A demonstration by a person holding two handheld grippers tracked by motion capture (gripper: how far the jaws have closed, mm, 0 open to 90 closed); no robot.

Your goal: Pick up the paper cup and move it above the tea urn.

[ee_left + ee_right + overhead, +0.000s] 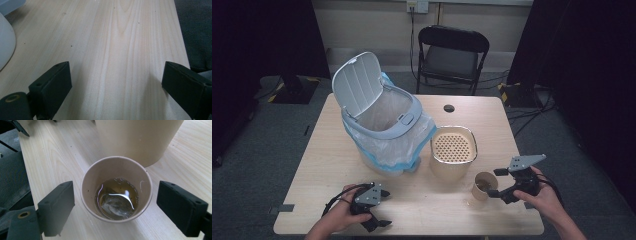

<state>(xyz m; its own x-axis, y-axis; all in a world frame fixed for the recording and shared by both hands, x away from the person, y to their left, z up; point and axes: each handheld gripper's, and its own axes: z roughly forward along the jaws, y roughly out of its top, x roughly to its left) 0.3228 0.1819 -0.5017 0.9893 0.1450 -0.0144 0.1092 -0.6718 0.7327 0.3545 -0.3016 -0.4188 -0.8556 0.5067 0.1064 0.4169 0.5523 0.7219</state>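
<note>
Right tool (115, 202) is spread wide around the paper cup (116, 187), one jaw to each side, neither touching the wall yet. The cup stands upright on the desk (62, 155), just in front of the tan strainer canister (453, 152) and, as best we can judge from the high view, a little apart from it.

Step in hand, as we read it: taking hold of the cup so its contents can go to the canister or the bin. We would close low-to-mid on the wall, gently; thin paper will buckle under a hard squeeze. Keep it level on the lift, since liquid sits in the bottom.

Left tool (371, 207) rests near the desk's front edge, well to the left of the cup, jaws wide apart with nothing between them but bare wood.

Materials: the cup is matte kraft paper with a rolled rim, holding shallow amber tea and a sodden tea bag (112, 206). The canister is smooth and rounded-square, with a perforated insert. Left of the canister stands the grey plastic bin (382, 120), lid flipped up, lined with a crinkled translucent bag edged in blue. The desk is pale, straight-grained wood.
</note>
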